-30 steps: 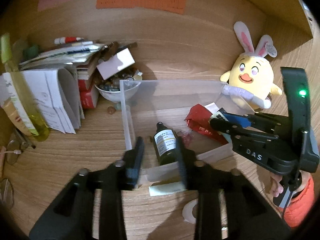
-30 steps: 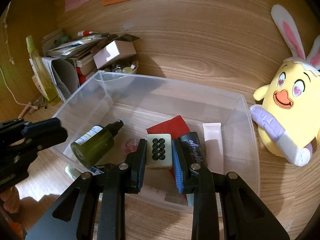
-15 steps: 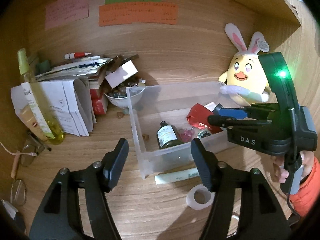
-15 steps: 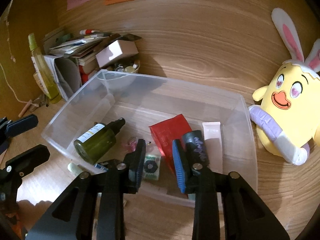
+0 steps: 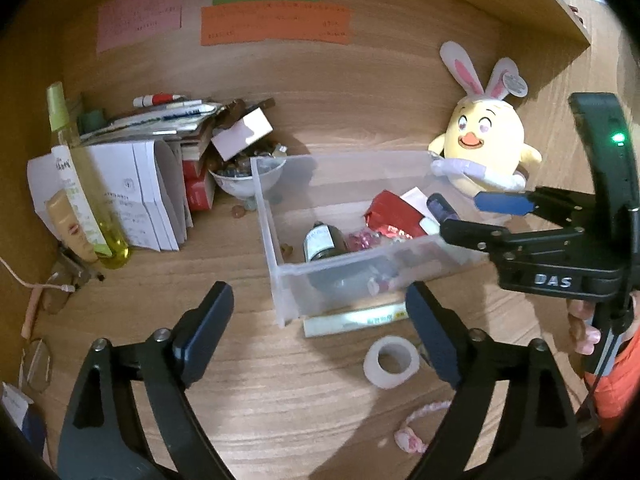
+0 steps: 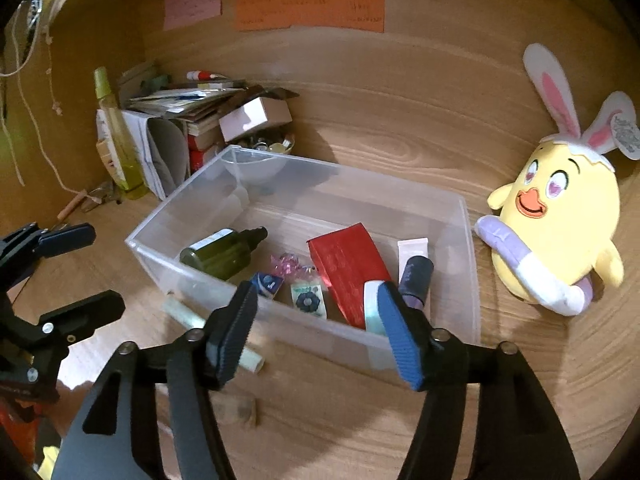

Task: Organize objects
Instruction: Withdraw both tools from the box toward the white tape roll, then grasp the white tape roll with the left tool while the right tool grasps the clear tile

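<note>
A clear plastic bin (image 5: pixel 264 208) (image 6: pixel 466 240) sits on the wooden desk. In it lie a dark green bottle (image 5: pixel 320 242) (image 6: pixel 220 250), a red packet (image 6: pixel 346 268), a small tile with dark dots (image 6: pixel 307 300), a pink trinket and two tubes. My left gripper (image 5: pixel 316 308) (image 6: pixel 100 268) hovers in front of the bin's near corner; its jaws are opening, with nothing held between them. My right gripper (image 6: pixel 316 304) (image 5: pixel 460 216) stands over the bin's near wall; its jaws are also opening and hold nothing.
A roll of tape (image 5: pixel 391 362), a pale tube (image 5: pixel 356 320) and a pink hair tie (image 5: pixel 416 428) lie on the desk in front of the bin. A yellow plush (image 6: pixel 560 220) sits at the right. Papers (image 5: pixel 132 184), a yellow bottle (image 5: pixel 80 184) and a bowl (image 5: pixel 236 178) crowd the left.
Both grippers opened and pulled back from the bin. The left one let go of the green bottle and the right one let go of the tile; both now lie in the bin.
</note>
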The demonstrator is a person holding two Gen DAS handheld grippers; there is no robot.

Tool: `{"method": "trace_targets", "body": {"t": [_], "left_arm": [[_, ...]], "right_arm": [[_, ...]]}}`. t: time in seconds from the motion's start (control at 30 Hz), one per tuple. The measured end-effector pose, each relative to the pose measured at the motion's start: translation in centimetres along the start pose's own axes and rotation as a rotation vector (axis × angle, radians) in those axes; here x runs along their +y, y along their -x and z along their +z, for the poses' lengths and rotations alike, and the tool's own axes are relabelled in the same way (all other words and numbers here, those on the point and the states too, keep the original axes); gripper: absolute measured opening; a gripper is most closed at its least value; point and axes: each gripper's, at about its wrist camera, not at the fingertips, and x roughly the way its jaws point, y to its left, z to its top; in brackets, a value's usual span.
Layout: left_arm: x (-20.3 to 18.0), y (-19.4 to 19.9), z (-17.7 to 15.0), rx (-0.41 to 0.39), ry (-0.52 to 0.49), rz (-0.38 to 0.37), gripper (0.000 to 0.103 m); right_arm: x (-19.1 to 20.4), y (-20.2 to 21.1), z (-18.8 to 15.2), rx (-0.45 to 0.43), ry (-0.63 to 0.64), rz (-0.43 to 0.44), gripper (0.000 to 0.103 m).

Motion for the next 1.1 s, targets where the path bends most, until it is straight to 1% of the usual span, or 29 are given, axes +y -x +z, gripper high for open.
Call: {"method": "trace_targets", "body": {"t": [0.2, 0.43, 0.6, 0.73, 0.8, 0.9, 0.93, 0.97, 1.0, 1.07, 1.1], "left_arm": [[-0.3, -0.6, -1.4, 0.062, -0.001, -0.025, 0.091], [-1.0, -2.4, -3.1, 0.141, -0.008, -0.048, 0.091], [-1.6, -3.4, -4.6, 0.201, -0.023, -0.075, 0.091], [-2.1, -3.9, -4.8, 0.213, -0.045, -0.064, 0.091], [-2.2, -4.1, -4.6, 0.209, -0.052, -0.073, 0.091], [-2.5, -4.6, -4.3, 0.211, -0.063, -0.062, 0.091], [-2.6, -4.7, -4.2, 0.208, -0.066, -0.056, 0.089], [-2.8, -4.7, -4.1, 0.196, -0.073, -0.049, 0.082], [-2.9, -4.7, -4.0, 0.188, -0.08, -0.049, 0.077], [-3.1, -4.8, -3.9, 0.185, -0.09, -0.059, 0.061], [-3.2, -4.9, -3.9, 0.191, -0.092, -0.066, 0.057]], "right_arm": [[-0.2, 1.5, -1.5, -0.011, 0.003, 0.02, 0.071], [0.1, 1.6, -3.6, 0.019, 0.012, 0.045, 0.072], [0.5, 0.9, -5.8, 0.074, 0.018, 0.062, 0.072], [0.7, 0.6, -7.2, 0.101, 0.032, 0.065, 0.072], [0.8, 0.3, -7.8, 0.119, 0.027, 0.078, 0.072], [1.3, -0.1, -8.5, 0.147, 0.032, 0.102, 0.072], [1.5, -0.3, -8.7, 0.154, 0.038, 0.107, 0.072], [1.7, -0.4, -8.8, 0.158, 0.046, 0.11, 0.072], [1.9, -0.4, -8.9, 0.161, 0.05, 0.111, 0.072], [2.3, -0.6, -9.0, 0.167, 0.055, 0.124, 0.072], [2.5, -0.8, -9.0, 0.17, 0.054, 0.131, 0.072]]}}
